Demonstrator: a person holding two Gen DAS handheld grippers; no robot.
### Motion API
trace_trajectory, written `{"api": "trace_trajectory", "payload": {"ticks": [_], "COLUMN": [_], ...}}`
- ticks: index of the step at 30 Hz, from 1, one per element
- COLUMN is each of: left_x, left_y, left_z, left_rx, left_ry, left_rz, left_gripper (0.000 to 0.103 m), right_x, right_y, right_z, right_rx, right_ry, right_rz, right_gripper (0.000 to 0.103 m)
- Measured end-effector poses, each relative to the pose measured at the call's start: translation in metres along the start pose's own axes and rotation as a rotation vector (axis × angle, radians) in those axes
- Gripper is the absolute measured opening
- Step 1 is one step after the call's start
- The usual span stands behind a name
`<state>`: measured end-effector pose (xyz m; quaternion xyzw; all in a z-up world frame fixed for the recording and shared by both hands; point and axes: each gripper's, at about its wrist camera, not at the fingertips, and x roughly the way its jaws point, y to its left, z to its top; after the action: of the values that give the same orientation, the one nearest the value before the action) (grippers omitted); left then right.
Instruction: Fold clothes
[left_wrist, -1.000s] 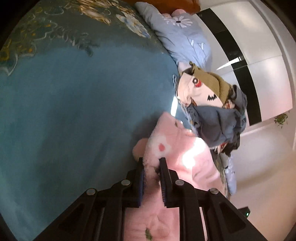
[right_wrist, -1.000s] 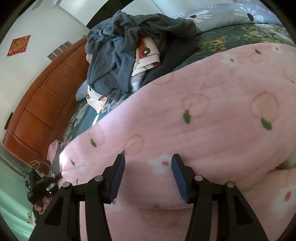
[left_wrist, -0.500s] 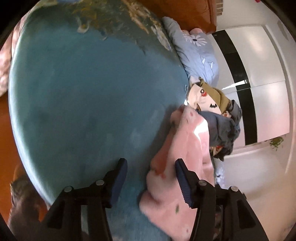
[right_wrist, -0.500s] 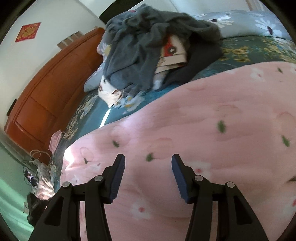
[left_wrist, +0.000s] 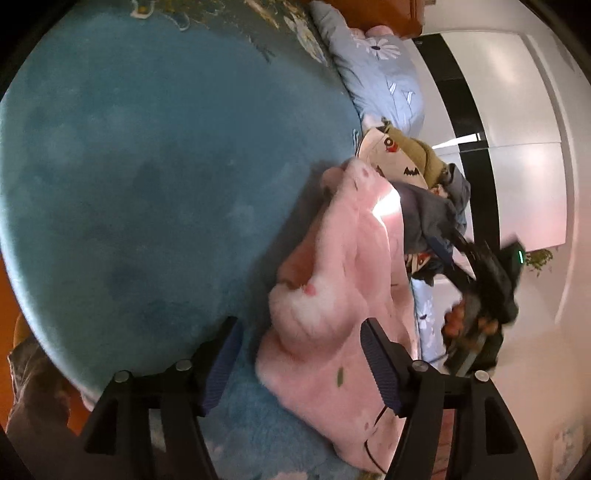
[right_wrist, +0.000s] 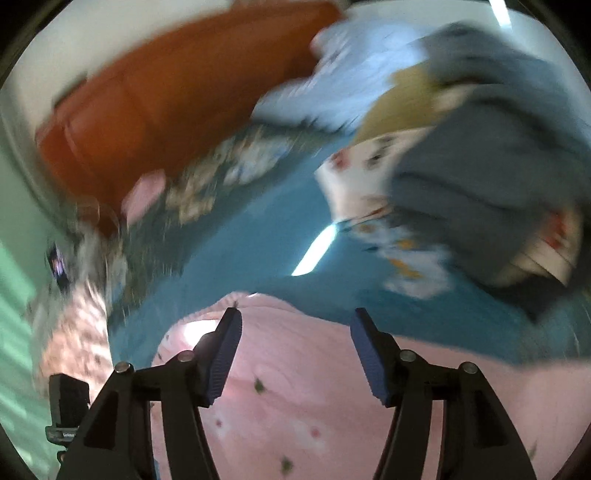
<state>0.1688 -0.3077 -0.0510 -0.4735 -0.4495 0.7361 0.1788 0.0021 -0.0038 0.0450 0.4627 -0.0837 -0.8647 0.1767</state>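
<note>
A fluffy pink garment (left_wrist: 343, 295) with small flower and fruit prints lies bunched on the teal bed cover (left_wrist: 147, 166). My left gripper (left_wrist: 301, 339) is open and empty, held above the garment's near end. My right gripper (right_wrist: 295, 325) is open and empty above the same pink garment (right_wrist: 314, 398), near its far edge. The right wrist view is blurred. The right gripper (left_wrist: 480, 288) also shows in the left wrist view, beyond the garment.
A heap of other clothes (left_wrist: 417, 192), grey, olive and cream, lies past the pink garment (right_wrist: 472, 166). A pale blue floral pillow (left_wrist: 376, 66) and a wooden headboard (right_wrist: 177, 92) are at the bed's head. White wardrobe doors (left_wrist: 524, 110) stand beyond.
My left gripper let go of the pink garment, opened and pulled back. My right gripper stayed open and swung away toward the garment's far edge, blurring its view.
</note>
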Motion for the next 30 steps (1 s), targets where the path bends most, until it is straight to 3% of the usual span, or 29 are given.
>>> {"api": "trace_trajectory", "payload": {"ticks": [4,7,12,14,15,16,21,25,27,28,30], "left_x": [0.002,0.003,0.007,0.012,0.013,0.013,0.013,0.008,0.012,0.012,0.012], "left_y": [-0.002,-0.001,0.001,0.000,0.000,0.000,-0.005,-0.011,-0.010,-0.006,-0.002], "left_z": [-0.001,-0.003,0.002,0.007,0.009,0.009,0.006,0.005,0.006,0.005,0.001], "left_rx": [0.029,0.067,0.091,0.079,0.076,0.074,0.096,0.126,0.115,0.105,0.093], "left_ry": [-0.054,-0.078,-0.081,-0.074,-0.071,-0.070,-0.083,-0.112,-0.102,-0.093,-0.085], "left_rz": [-0.050,-0.088,-0.129,-0.144,-0.153,-0.161,-0.191,-0.201,-0.187,-0.174,-0.149], "left_gripper": [0.069,0.068,0.050,0.045,0.043,0.043,0.041,0.041,0.041,0.041,0.041], "right_x": [0.075,0.113,0.145,0.143,0.141,0.138,0.115,0.052,0.042,0.039,0.061], "right_y": [0.021,0.029,0.045,0.050,0.052,0.056,0.084,0.094,0.095,0.094,0.085], "right_z": [0.035,0.037,0.025,0.019,0.015,0.012,0.012,0.046,0.054,0.057,0.054], "right_rx": [-0.068,-0.096,-0.157,-0.167,-0.165,-0.168,-0.257,-0.253,-0.259,-0.260,-0.240], "right_ry": [0.172,0.270,0.378,0.384,0.387,0.387,0.306,-0.016,-0.103,-0.138,-0.104], "right_rz": [-0.007,0.002,0.024,0.028,0.014,0.000,-0.078,-0.131,-0.186,-0.212,-0.242], "right_gripper": [0.062,0.062,0.062,0.052,0.037,0.027,0.013,0.011,0.011,0.011,0.011]}}
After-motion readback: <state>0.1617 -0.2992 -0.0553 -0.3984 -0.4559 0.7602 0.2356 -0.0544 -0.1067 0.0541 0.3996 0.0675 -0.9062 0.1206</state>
